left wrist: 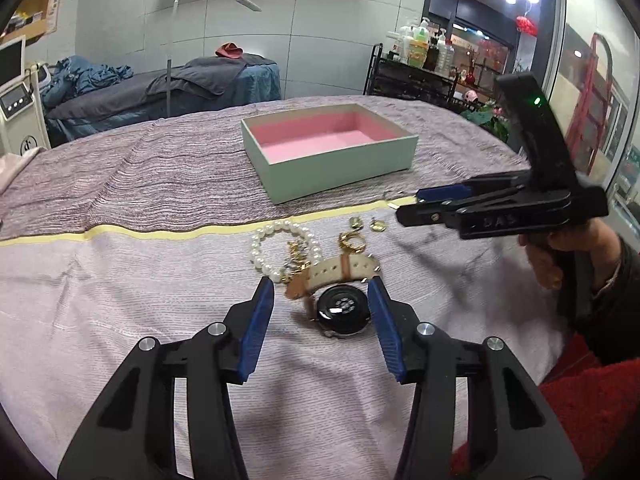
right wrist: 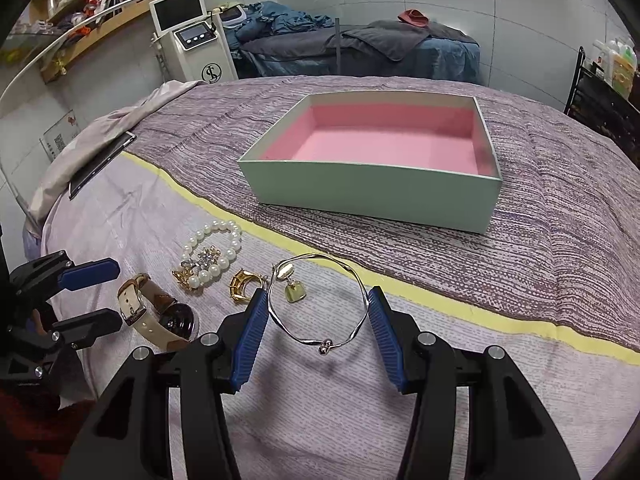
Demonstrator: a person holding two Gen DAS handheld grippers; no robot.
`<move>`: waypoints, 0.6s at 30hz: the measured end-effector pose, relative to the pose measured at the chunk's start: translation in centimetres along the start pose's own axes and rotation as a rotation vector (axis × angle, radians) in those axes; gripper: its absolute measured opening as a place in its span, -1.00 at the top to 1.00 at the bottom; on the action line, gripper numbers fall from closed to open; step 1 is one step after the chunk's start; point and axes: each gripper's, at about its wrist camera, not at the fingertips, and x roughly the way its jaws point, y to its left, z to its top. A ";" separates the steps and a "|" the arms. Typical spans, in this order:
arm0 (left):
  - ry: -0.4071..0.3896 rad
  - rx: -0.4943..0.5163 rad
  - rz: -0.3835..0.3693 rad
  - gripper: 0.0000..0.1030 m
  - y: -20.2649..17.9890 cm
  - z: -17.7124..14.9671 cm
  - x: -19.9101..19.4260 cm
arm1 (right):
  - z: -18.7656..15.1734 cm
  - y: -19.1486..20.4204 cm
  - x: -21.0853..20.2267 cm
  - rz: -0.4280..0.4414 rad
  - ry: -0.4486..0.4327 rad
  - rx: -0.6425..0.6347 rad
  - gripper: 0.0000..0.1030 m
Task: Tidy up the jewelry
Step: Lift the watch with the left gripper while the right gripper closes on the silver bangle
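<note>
My left gripper (left wrist: 321,290) is open, its blue pads either side of a watch (left wrist: 343,309) with a black face and beige strap, lying on the cloth. A pearl bracelet (left wrist: 280,248), gold earrings (left wrist: 352,241) and small gold pieces (left wrist: 378,225) lie just beyond. My right gripper (right wrist: 318,300) is open around a thin silver bangle (right wrist: 320,300) lying flat, with a gold pendant earring (right wrist: 294,290) inside the loop. The watch (right wrist: 160,312), pearl bracelet (right wrist: 214,252) and gold ring (right wrist: 242,285) lie to its left. The mint box with pink lining (left wrist: 332,148) (right wrist: 376,160) stands empty farther back.
A striped purple cloth with a yellow band (right wrist: 440,304) covers the table. A dark tablet (right wrist: 100,164) lies at the far left edge. A massage bed (left wrist: 180,88), a machine with a screen (right wrist: 192,40) and a trolley of bottles (left wrist: 420,52) stand behind.
</note>
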 end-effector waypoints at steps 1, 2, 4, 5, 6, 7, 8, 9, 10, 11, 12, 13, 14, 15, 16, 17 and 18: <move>0.014 0.007 0.004 0.20 0.2 -0.2 0.6 | 0.0 0.0 0.1 0.000 0.001 0.002 0.02; 0.031 0.012 -0.002 0.31 0.3 -0.4 1.3 | -0.1 0.0 0.1 0.002 0.002 0.005 0.02; 0.054 0.020 -0.001 0.43 0.4 -0.4 2.5 | -0.1 0.1 0.1 0.004 0.002 0.006 0.02; 0.056 0.028 0.006 0.45 0.2 -0.4 2.9 | -0.1 0.2 0.1 0.003 0.001 0.002 0.02; 0.047 0.035 0.014 0.47 0.1 -0.2 3.1 | 0.0 0.3 0.1 0.002 0.001 -0.001 0.02; 0.030 0.038 0.015 0.56 -0.1 0.1 3.1 | 0.0 0.4 0.0 -0.002 -0.001 -0.004 0.02; 0.018 0.037 0.012 0.66 -0.2 0.3 3.0 | 0.0 0.4 -0.1 -0.004 -0.004 -0.006 0.02; 0.008 0.038 0.007 0.66 -0.4 0.5 2.9 | 0.0 0.4 -0.2 -0.006 -0.006 -0.008 0.02; 0.003 0.048 0.005 0.67 -0.6 0.7 2.8 | 0.0 0.4 -0.3 -0.008 -0.007 -0.011 0.02; 0.005 0.066 0.005 0.68 -0.9 0.8 2.8 | 0.1 0.5 -0.4 -0.009 -0.007 -0.013 0.02; 0.011 0.084 0.008 0.69 -1.1 0.8 2.9 | 0.1 0.5 -0.5 -0.010 -0.007 -0.016 0.02; 0.016 0.101 0.012 0.73 -1.4 0.9 3.1 | 0.2 0.5 -0.5 -0.011 -0.007 -0.019 0.02; 0.020 0.108 0.010 0.74 -1.6 0.9 3.3 | 0.2 0.6 -0.5 -0.012 -0.007 -0.021 0.02; 0.022 0.111 0.007 0.74 -1.7 1.0 3.4 | 0.2 0.6 -0.5 -0.013 -0.006 -0.023 0.02; 0.019 0.110 0.007 0.75 -1.7 1.1 3.4 | 0.3 0.6 -0.5 -0.014 -0.007 -0.023 0.02; 0.014 0.109 0.002 0.75 -1.8 1.3 3.2 | 0.3 0.6 -0.5 -0.014 -0.008 -0.023 0.02; 0.005 0.104 -0.006 0.75 -1.8 1.5 3.0 | 0.3 0.6 -0.7 -0.014 -0.011 -0.024 0.02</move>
